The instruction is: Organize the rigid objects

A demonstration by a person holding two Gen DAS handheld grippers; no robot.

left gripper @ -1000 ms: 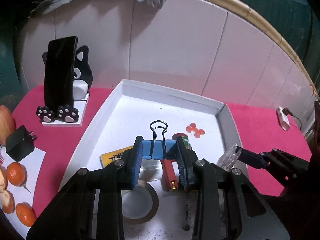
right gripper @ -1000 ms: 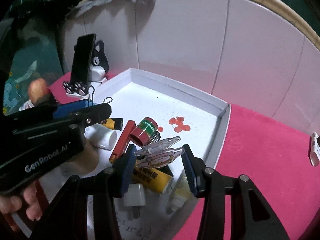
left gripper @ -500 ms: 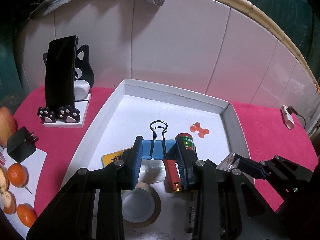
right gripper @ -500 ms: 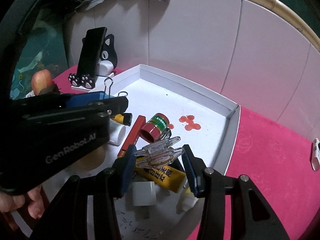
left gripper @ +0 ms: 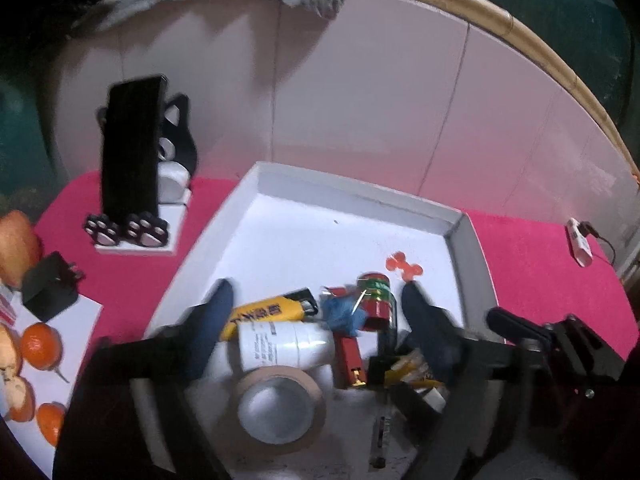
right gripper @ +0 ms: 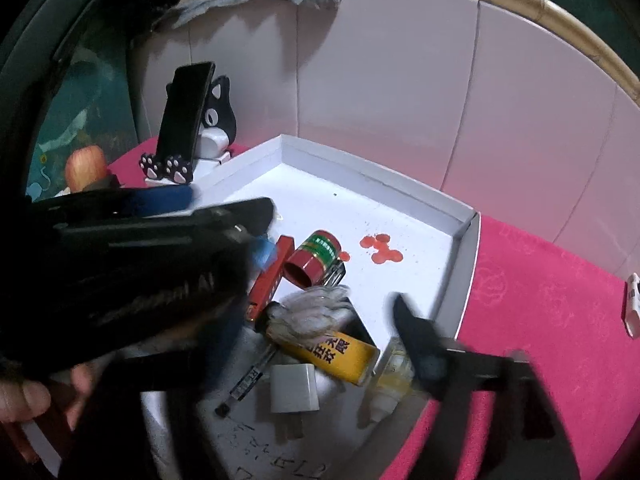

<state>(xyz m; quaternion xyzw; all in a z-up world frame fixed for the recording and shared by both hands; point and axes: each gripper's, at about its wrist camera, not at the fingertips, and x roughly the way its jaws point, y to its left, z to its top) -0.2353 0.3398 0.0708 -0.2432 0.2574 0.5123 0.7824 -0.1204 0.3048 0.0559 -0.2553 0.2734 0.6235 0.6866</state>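
Note:
A white tray [left gripper: 352, 196] on the pink table holds several small items. My left gripper [left gripper: 320, 316] is open above the tray; the blue binder clip [left gripper: 340, 314] is free between its fingers, blurred, over a red stick [left gripper: 348, 356] and a red-and-green can [left gripper: 376, 296]. My right gripper [right gripper: 320, 332] is open too; the flat clear charm [right gripper: 316, 312] is loose between its fingers, blurred, above a yellow tube [right gripper: 336, 354]. The left gripper's body [right gripper: 120, 260] fills the left of the right wrist view.
The tray also holds a tape roll [left gripper: 278, 404], a white bottle [left gripper: 284, 346], a yellow tube [left gripper: 268, 312], a white charger [right gripper: 294, 388] and a pen [right gripper: 246, 382]. A cat phone stand [left gripper: 136, 168] stands left of the tray. Oranges [left gripper: 40, 346] lie at the left edge.
Both grippers have opened. The blue binder clip has left the left fingers and the clear charm has left the right fingers; both are dropping into the tray.

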